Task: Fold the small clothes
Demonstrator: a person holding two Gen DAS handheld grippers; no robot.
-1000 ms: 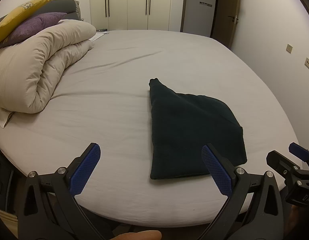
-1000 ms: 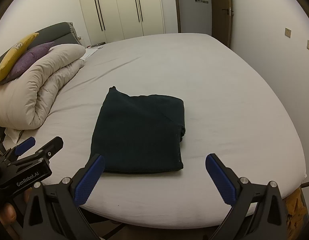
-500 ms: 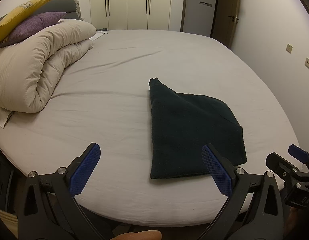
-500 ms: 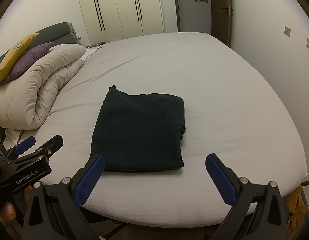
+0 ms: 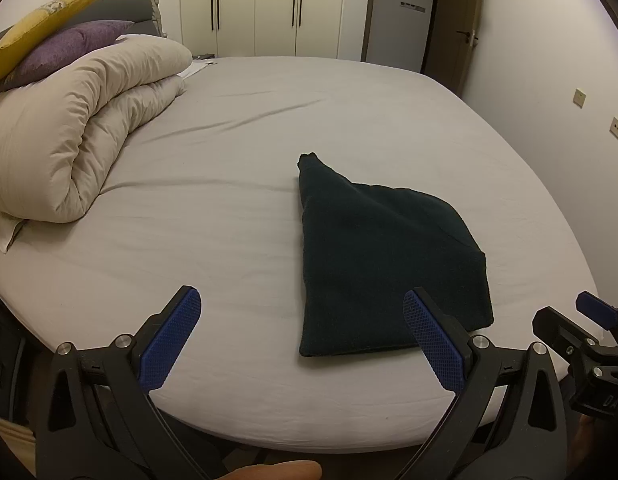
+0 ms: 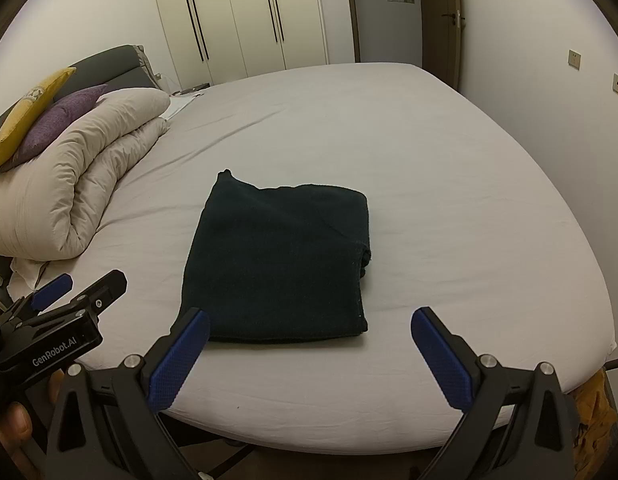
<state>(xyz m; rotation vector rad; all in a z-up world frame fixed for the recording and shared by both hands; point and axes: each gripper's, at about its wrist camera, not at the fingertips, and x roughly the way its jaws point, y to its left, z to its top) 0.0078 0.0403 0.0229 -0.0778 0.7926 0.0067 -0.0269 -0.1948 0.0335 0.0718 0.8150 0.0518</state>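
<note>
Bedroom, grey bed. Folded dark garment flat near bed's front edge. Left gripper and right gripper short of garment, jaws spread, empty.

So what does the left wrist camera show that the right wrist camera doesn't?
Only the left wrist view shows the left tongs head-on, wide open, and the right tongs side-on at its right edge. A fingertip pokes in at the bottom.

Only the right wrist view shows the right tongs head-on, also open, the folded layers along the dark garment's right edge, and something orange beyond the bed's corner.

Both show the folded garment lying on the grey bed, untouched, the rolled duvet, yellow and purple cushions, the wardrobes and the door.
</note>
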